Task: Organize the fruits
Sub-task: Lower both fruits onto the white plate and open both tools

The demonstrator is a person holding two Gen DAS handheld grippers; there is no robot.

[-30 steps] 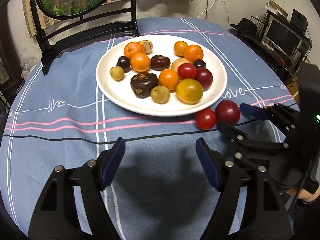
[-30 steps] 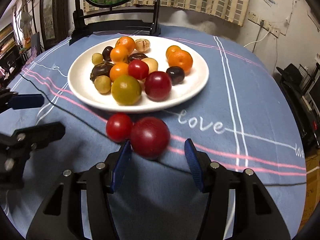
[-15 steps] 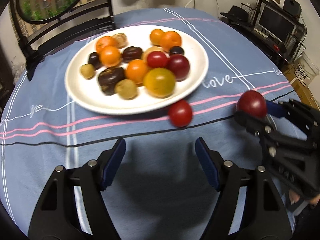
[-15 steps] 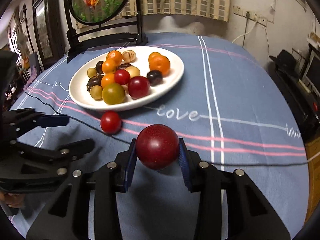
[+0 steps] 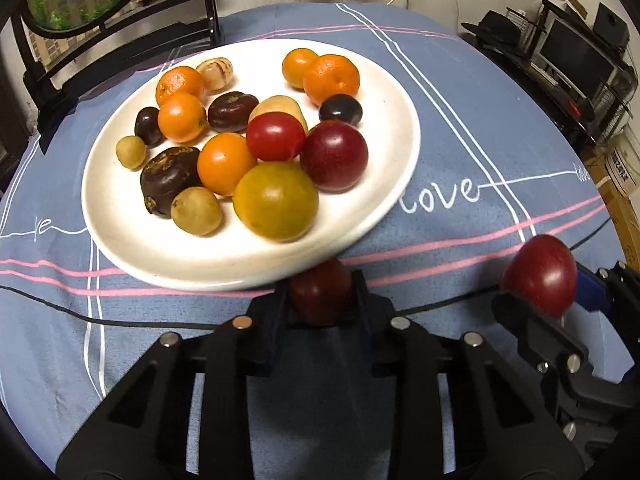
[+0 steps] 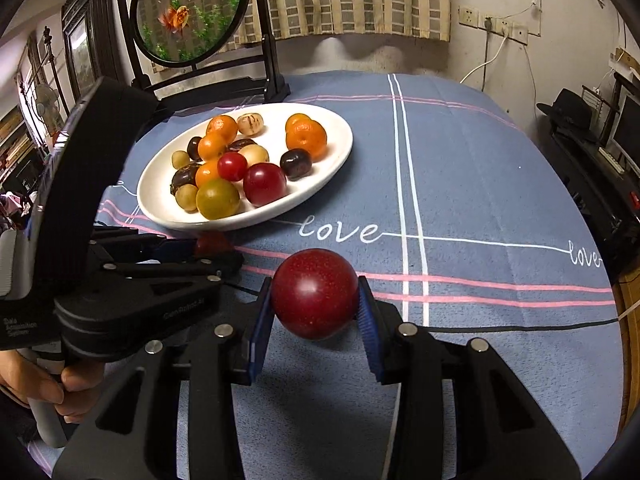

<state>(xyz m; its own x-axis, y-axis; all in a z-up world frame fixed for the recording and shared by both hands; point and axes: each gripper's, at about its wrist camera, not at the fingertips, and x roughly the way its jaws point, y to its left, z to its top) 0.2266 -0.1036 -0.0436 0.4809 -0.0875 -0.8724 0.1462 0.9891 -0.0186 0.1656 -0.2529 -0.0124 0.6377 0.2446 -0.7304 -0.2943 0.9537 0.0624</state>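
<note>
Red fruit, left: your left gripper (image 5: 320,300) has its jaws clamped on a small red tomato (image 5: 320,295), low over the blue tablecloth (image 5: 460,128), at 6 o'clock of the white plate (image 5: 372,224), just beside its rim
Red fruit, right: your right gripper (image 6: 315,312) pinches a dark red plum (image 6: 315,294) between its blue pads (image 6: 259,320), well off the plate at 5 o'clock
Step in hand: looks like carrying both strays to the plate
Doing it well: lift the tomato above the rim first, keep the squeeze light, set it on bare plate near 6 o'clock
Axis: both fruits are near-round, no clear long axis; stem ends cannot be told
</note>
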